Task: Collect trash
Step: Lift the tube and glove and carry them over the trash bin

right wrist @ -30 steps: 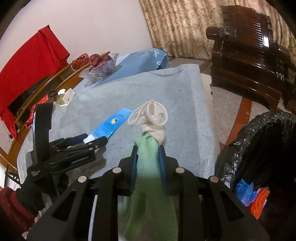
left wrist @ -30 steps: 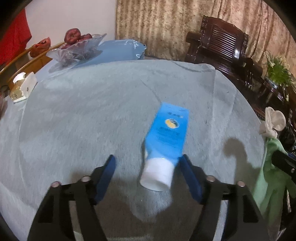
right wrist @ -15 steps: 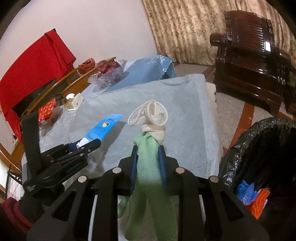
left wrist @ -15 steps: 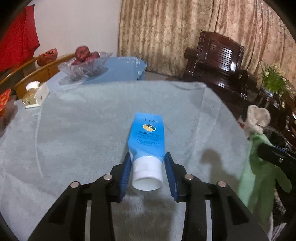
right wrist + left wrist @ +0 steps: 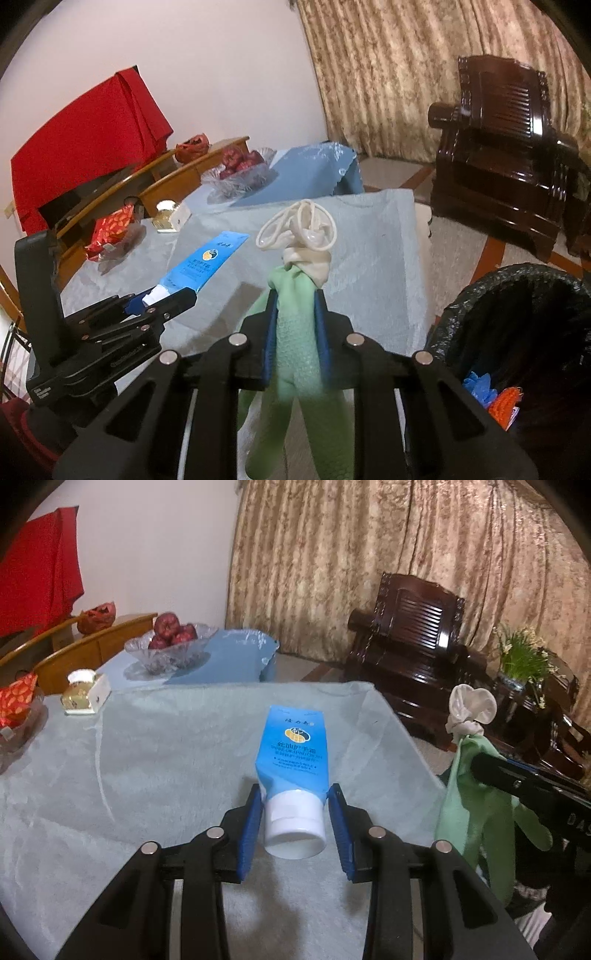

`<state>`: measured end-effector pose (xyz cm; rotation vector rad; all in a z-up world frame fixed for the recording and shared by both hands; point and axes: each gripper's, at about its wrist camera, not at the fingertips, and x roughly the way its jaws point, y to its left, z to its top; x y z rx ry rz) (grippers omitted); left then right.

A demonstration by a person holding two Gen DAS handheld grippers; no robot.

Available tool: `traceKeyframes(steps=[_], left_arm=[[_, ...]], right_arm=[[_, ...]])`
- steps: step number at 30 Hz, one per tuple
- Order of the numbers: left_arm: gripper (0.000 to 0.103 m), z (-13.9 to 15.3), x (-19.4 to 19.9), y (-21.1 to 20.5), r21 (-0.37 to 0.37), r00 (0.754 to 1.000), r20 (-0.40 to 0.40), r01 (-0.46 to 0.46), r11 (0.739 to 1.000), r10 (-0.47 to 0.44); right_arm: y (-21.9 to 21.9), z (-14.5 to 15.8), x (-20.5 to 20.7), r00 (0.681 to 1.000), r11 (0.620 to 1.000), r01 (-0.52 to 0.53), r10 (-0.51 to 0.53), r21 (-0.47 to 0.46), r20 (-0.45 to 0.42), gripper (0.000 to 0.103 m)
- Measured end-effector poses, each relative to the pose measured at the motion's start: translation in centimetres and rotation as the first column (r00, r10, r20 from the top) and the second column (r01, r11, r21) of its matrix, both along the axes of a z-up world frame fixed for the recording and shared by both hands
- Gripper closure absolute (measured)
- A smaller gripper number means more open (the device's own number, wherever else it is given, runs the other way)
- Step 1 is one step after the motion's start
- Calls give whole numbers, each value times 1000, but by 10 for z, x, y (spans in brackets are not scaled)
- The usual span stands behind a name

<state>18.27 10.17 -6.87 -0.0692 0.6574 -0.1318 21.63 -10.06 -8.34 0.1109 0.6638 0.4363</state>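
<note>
Left gripper clamping blue tube by its white cap, lifting it over grey tablecloth. Right gripper closing on green glove, holding it beside black-lined bin. Fruit bowl sitting well behind.

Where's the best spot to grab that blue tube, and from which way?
Probably at the neck just above its white cap, coming from the cap end. The blue tube is stiff and narrow there, flat and floppy further up. The left gripper already pinches it there, one pad on each side.
</note>
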Motion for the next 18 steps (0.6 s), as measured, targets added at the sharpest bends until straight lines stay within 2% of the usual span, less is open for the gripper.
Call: traceKeyframes(steps=[8,18], left_arm=[[67,25,-18,-18,8,998,53,41,999,-41],[67,47,-34,-61,7,987,109,118,993,-118]], right_arm=[[-26,24,-30,997,999,42,-42,10,61,86],[-69,47,-62,985,993,116,-115,-1,128,86]])
